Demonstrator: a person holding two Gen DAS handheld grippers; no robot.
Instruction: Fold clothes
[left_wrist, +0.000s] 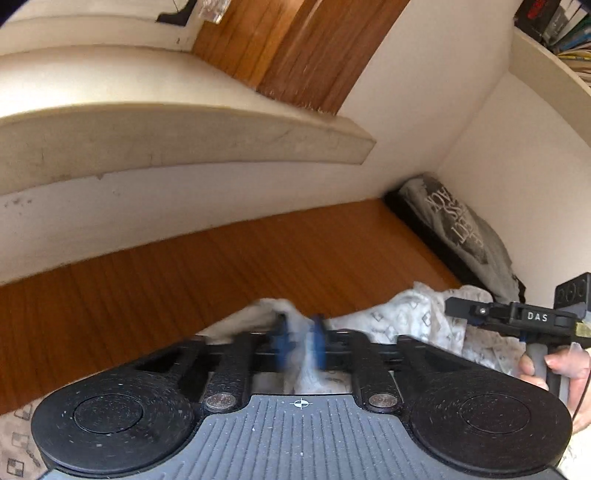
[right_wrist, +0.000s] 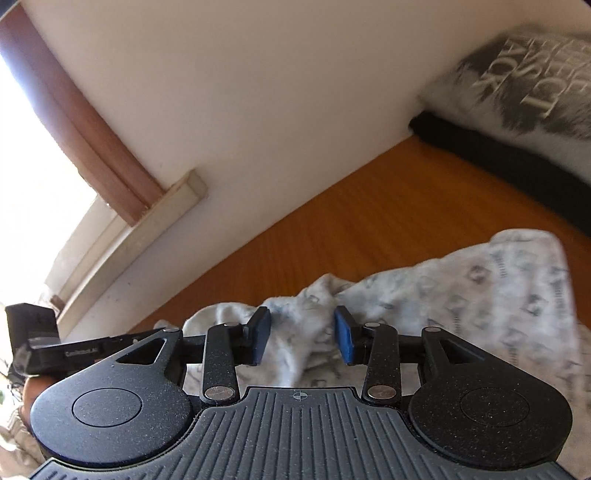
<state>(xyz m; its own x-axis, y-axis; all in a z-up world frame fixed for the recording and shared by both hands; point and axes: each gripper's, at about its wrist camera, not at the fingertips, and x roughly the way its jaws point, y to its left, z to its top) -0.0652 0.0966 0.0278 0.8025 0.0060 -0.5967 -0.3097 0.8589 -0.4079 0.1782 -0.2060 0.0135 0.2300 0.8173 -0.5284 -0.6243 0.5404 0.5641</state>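
**Helper:** Left wrist view first — what have you got?

**Me:** My left gripper (left_wrist: 301, 341) is pinched tight on a bunched fold of the white patterned garment (left_wrist: 413, 317), cloth squeezed between the blue pads (left_wrist: 317, 341). The garment lies crumpled on the wooden surface (left_wrist: 221, 266), near the corner where a folded grey printed shirt (left_wrist: 461, 229) sits against the wall.

**Helper:** And the right?

**Me:** My right gripper (right_wrist: 302, 338) stands partly open, its jaws astride a ridge of the same garment (right_wrist: 461, 295) and holding nothing yet.

**Helper:** How will it handle?

**Me:** Light, limp and thin, I'd judge; it will sag and drag rather than keep shape. Better to grip a hem or corner than this loose middle.

**Helper:** What does each view add?

**Me:** The left one shows the right tool from the side, with the hand (left_wrist: 557, 373) on its handle. The right one shows open wood beyond the far edge of the cloth, and a dark garment (right_wrist: 517, 166) under the grey shirt.
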